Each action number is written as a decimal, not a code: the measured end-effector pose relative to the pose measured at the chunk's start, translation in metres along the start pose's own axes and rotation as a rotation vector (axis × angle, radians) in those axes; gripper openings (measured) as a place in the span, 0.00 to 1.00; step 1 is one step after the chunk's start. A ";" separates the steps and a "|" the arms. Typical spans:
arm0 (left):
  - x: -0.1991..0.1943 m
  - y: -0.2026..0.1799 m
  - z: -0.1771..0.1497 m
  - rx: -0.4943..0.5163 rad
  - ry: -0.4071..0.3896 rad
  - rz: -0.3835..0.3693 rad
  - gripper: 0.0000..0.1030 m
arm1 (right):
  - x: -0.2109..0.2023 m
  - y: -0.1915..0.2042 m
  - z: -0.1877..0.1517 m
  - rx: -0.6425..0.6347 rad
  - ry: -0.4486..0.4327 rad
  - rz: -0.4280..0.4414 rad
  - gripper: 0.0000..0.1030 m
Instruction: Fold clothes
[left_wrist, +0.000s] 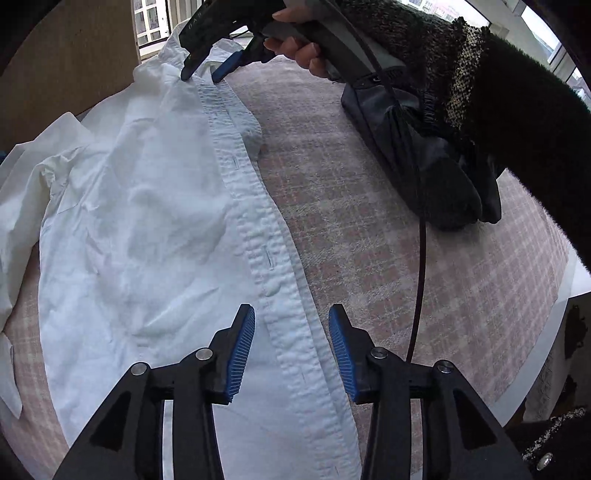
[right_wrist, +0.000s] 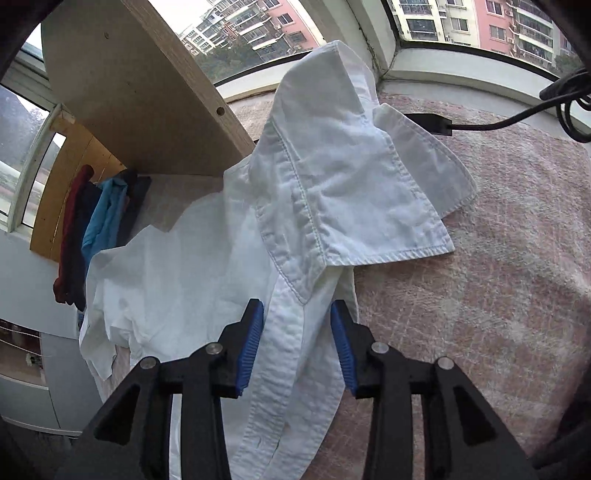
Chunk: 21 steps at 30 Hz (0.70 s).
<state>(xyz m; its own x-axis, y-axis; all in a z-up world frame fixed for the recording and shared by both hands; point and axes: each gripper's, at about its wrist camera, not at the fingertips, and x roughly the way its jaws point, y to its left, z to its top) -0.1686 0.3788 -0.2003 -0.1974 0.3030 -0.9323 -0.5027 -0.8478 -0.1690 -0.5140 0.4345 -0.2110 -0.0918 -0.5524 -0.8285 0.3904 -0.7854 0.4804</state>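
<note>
Left claw (left_wrist: 291, 321) open astride white shirt (left_wrist: 140, 221) placket, right claw (right_wrist: 297, 319) open at collar, bare pink cloth (left_wrist: 369, 240) rightward.

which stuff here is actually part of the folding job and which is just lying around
Part of the job:
white shirt
its collar
left gripper
right gripper

Just lying about:
dark folded garment
hanging clothes
black cable plug
wooden board
</note>
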 end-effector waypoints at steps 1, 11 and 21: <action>0.001 0.004 -0.002 -0.013 0.000 -0.005 0.39 | 0.001 -0.002 0.002 0.000 -0.006 0.023 0.41; 0.007 0.016 -0.023 0.016 -0.006 0.039 0.20 | -0.010 0.004 0.006 -0.094 -0.096 0.152 0.03; -0.033 0.043 -0.023 -0.117 -0.090 -0.193 0.03 | -0.074 0.009 0.008 -0.167 -0.234 0.088 0.02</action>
<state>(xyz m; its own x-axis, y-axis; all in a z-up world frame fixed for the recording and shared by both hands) -0.1642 0.3222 -0.1839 -0.1843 0.4976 -0.8476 -0.4382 -0.8135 -0.3823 -0.5111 0.4665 -0.1429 -0.2522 -0.6808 -0.6877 0.5499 -0.6856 0.4770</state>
